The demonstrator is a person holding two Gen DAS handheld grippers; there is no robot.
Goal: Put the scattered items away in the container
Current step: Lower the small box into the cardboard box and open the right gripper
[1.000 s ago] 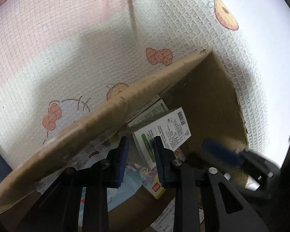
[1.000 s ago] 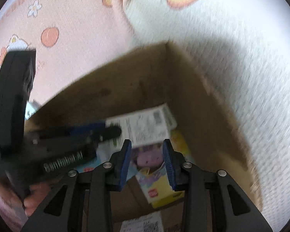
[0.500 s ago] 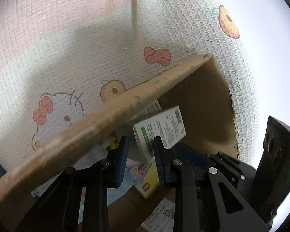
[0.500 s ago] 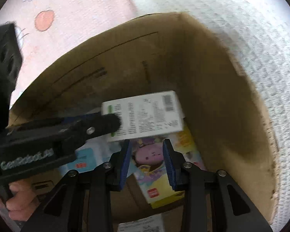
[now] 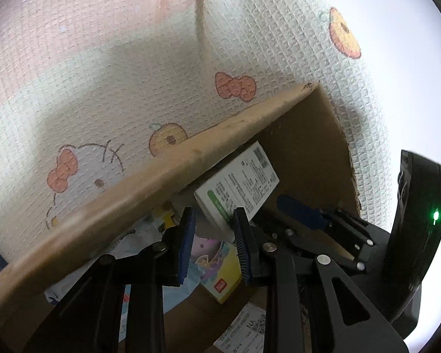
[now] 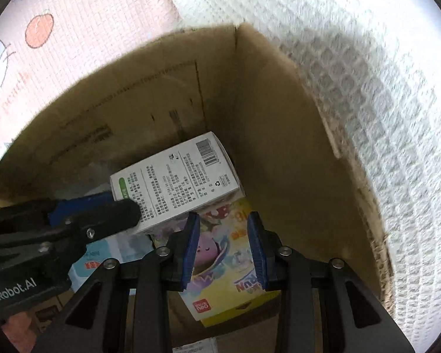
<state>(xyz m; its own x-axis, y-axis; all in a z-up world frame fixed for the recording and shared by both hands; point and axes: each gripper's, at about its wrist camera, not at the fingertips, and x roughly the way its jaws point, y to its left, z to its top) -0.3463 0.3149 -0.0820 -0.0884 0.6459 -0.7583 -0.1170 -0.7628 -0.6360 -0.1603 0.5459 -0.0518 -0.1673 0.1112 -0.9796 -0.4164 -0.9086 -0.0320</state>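
Both sets of fingers spread over cardboard box (image 6: 294,135); white carton (image 6: 176,179) fully visible only from right wrist.

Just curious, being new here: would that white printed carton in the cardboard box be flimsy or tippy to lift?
The white carton shows crisp, straight edges, so probably stiff yet crushable. It leans on the yellow cartoon box, so a nudge might slide it.
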